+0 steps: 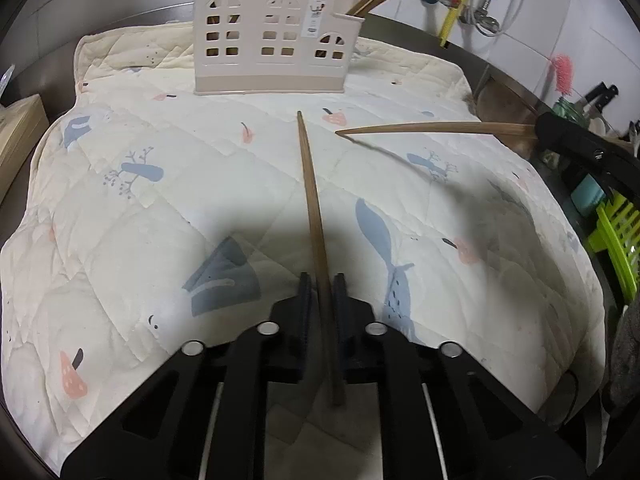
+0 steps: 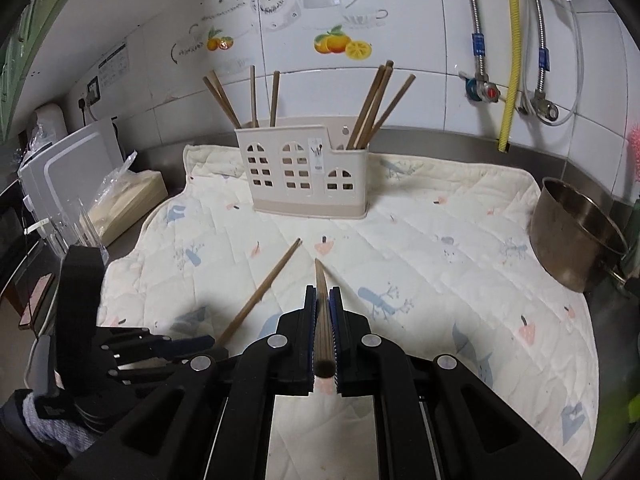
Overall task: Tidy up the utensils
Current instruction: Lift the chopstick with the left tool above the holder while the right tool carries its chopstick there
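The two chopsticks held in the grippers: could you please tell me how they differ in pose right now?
The left gripper's chopstick runs away from the left gripper toward the utensil holder; the right gripper's chopstick crosses sideways over the quilted mat. The left one sticks out well behind its fingers; the right one's butt sits about level with the back of its fingers. Both are brown, tapered and clamped.
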### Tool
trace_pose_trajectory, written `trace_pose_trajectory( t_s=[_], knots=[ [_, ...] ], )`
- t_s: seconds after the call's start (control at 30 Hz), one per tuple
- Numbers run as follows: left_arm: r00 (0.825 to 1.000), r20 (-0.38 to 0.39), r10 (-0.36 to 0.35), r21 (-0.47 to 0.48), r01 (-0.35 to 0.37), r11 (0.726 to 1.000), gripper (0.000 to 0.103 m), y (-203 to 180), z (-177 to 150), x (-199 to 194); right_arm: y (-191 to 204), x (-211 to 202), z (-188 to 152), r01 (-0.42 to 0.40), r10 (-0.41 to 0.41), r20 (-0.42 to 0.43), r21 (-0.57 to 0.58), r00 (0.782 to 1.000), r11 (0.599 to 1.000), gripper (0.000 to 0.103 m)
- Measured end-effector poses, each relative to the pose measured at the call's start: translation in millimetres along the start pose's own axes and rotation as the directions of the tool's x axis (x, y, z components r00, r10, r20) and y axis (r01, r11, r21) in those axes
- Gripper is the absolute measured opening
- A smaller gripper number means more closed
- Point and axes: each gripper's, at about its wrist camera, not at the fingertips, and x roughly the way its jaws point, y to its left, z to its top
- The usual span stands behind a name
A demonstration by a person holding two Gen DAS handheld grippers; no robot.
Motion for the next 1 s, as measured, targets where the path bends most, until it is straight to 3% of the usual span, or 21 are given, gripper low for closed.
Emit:
trace_pose_trajectory(
  t_s=[0.2, 0.43, 1.0],
  knots=[
    [0.998, 0.065, -0.025, -0.01, 0.026, 1.0, 0.006, 5, 19, -30, -3, 0, 15, -0.019, 0.019, 0.003, -0.014, 1.0, 1.0, 0.007],
    [0.983, 0.174, -0.061, 0.017, 0.059, 0.998, 0.005, 10, 68, -72, -11, 5, 46, -0.037, 0.037, 0.004, -0.037, 0.999, 0.999, 0.007],
    [0.955, 0.295, -0.01, 0.139, -0.033, 0.99, 0.005, 7, 185, -123, -23, 10, 147, -0.108, 0.111, 0.033, -0.074, 0.993, 0.991, 0.006]
  ],
)
